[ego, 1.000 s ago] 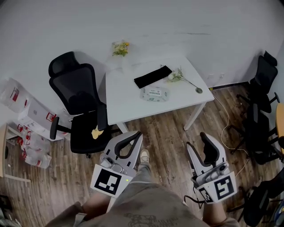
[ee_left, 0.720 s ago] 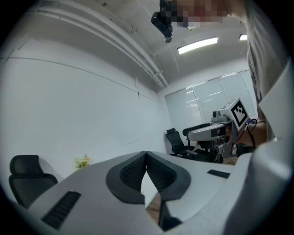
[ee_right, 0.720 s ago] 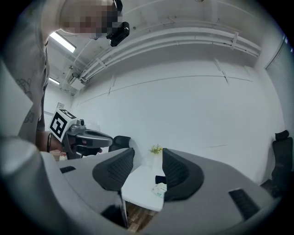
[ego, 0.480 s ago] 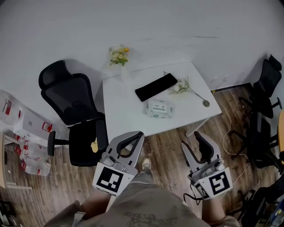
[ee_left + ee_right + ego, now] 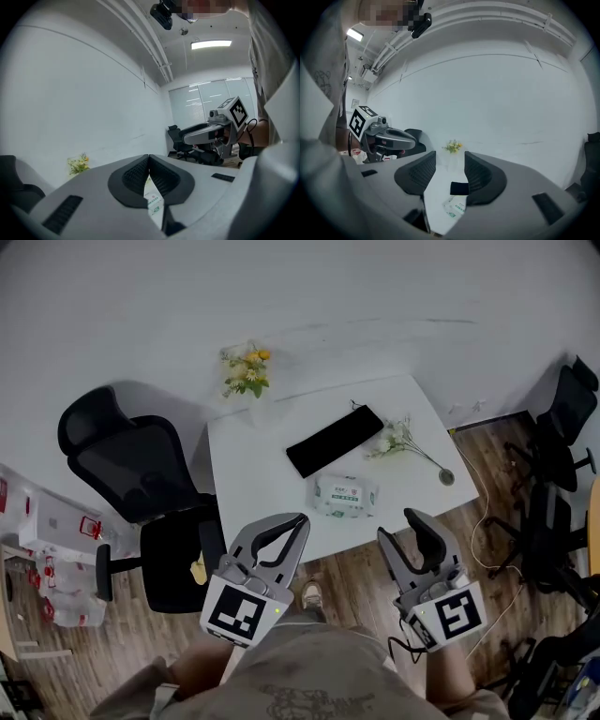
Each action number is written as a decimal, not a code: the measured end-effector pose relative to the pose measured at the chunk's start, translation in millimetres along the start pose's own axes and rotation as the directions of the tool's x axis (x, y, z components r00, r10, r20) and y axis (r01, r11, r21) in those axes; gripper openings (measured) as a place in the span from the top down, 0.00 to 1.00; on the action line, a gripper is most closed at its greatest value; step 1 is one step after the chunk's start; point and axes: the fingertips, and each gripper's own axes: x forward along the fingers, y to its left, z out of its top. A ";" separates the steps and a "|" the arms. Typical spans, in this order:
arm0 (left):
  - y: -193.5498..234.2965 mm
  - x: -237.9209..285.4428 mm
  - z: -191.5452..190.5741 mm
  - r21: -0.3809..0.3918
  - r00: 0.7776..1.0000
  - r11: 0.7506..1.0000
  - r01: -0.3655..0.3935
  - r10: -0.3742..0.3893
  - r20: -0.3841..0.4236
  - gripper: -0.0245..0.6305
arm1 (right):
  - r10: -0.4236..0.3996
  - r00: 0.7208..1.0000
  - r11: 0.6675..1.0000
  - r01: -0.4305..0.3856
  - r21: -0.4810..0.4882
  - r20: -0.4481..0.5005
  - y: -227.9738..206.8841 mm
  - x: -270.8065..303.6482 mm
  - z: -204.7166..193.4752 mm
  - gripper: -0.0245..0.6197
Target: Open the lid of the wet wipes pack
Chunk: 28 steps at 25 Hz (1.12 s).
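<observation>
Head view: a white rectangular table [image 5: 251, 479] stands on the wooden floor against the wall. The white and green wet wipes pack [image 5: 345, 495] lies flat near the table's front edge, lid closed. Behind it, mid-table, lies a long flat black pouch [image 5: 335, 441]. A loose flower sprig [image 5: 405, 441] rests toward the table's right side, and a bunch of yellow and white flowers [image 5: 246, 371] stands at its far left corner. A black mesh office chair [image 5: 141, 474] sits left of the table. The left gripper [image 5: 300, 519] and the right gripper [image 5: 401, 526] are both held off the table's front edge, clear of the pack.

Left gripper view: the jaws are pressed together at the tips with nothing clamped; the pack on the table shows through the gap behind them.

Right gripper view: the jaws are spread, empty, with the tabletop, pouch and pack in view between them.
</observation>
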 end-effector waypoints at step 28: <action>57.3 89.7 -58.2 -0.059 0.987 0.997 -0.055 0.045 -0.153 0.94 | 0.133 0.955 0.988 -0.148 -0.038 -0.265 -57.9 118.5 -84.9 0.65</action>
